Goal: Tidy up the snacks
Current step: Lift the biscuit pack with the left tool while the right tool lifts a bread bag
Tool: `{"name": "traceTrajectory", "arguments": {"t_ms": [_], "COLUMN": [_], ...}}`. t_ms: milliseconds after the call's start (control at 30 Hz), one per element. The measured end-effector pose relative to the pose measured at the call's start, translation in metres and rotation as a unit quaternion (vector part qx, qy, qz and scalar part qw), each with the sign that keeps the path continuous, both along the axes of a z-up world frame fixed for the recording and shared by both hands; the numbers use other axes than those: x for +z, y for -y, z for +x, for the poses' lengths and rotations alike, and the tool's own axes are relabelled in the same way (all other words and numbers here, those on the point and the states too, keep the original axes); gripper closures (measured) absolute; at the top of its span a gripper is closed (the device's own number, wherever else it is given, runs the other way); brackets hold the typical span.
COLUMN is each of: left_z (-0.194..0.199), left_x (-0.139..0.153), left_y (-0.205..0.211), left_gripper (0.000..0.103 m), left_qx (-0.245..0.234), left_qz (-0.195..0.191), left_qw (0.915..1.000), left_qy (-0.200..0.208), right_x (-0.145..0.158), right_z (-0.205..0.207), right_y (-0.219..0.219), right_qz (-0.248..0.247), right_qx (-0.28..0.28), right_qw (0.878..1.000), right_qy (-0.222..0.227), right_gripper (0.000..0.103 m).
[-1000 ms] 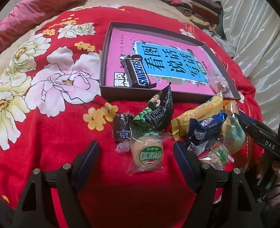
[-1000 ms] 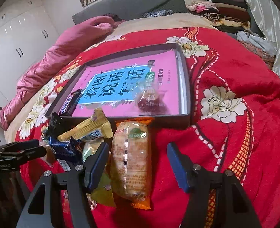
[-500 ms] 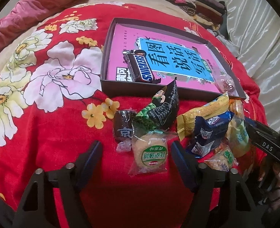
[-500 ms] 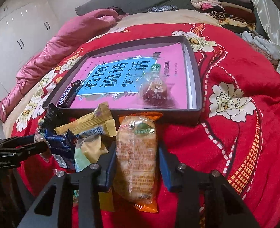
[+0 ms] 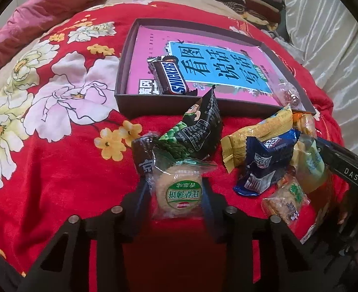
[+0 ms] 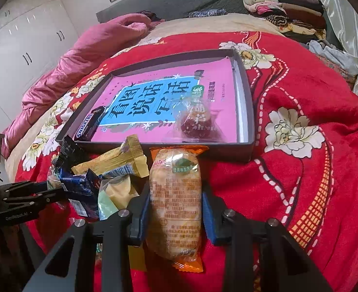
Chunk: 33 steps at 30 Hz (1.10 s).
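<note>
My left gripper [image 5: 176,198] is shut on a round cookie in a clear wrapper with a green label [image 5: 180,193], on the red bedspread. My right gripper [image 6: 175,205] is shut on a long orange-ended cracker pack [image 6: 175,204]. A dark shallow box [image 5: 123,73] lined with a pink book holds a Snickers bar [image 5: 170,77] and a clear-wrapped red candy [image 6: 197,124]. Loose snacks lie in front of the box: a black-green pack [image 5: 198,131], a yellow pack [image 5: 256,133], a blue pack [image 5: 266,163] and a small brown candy [image 5: 143,155].
The bed carries a red floral blanket [image 5: 57,92]. A pink quilt [image 6: 86,53] lies at the far left, folded clothes [image 6: 283,7] at the back right, and a silky white curtain [image 5: 324,31] on the right. The box's near wall [image 6: 225,149] stands just beyond the cracker pack.
Both grippers have closed from wide open: the left onto the round cookie, the right onto the cracker pack. Both moved slightly forward toward the box.
</note>
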State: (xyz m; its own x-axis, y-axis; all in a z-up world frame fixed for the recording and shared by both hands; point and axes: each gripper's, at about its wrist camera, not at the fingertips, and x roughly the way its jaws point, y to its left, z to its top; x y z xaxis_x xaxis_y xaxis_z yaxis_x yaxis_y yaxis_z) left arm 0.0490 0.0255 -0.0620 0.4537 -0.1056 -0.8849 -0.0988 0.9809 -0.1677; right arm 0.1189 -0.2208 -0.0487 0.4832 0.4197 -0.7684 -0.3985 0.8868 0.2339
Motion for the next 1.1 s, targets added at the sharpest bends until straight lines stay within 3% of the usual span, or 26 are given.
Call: {"name": "traceTrajectory", "arguments": {"t_ms": [600,1100], "left_z": [-0.009,-0.012], "left_x": [0.032,0.055], "left_y": [-0.017,-0.016], "left_gripper": [0.068,0.069], "left_qx": [0.019,0.02], "left_qz": [-0.033,-0.029], "left_qw": [0.9989,0.9979], "left_qy": [0.028,0.055], "right_x": [0.029,0.045], "right_z": [-0.009,-0.016], "right_y": [0.01,0.01], "right_qz": [0.044,0.064], "right_qx": [-0.007,0.004], "right_qw": [0.997,0.993], "right_qy": [0.064,0.097], "right_gripper": [0.067,0.067]}}
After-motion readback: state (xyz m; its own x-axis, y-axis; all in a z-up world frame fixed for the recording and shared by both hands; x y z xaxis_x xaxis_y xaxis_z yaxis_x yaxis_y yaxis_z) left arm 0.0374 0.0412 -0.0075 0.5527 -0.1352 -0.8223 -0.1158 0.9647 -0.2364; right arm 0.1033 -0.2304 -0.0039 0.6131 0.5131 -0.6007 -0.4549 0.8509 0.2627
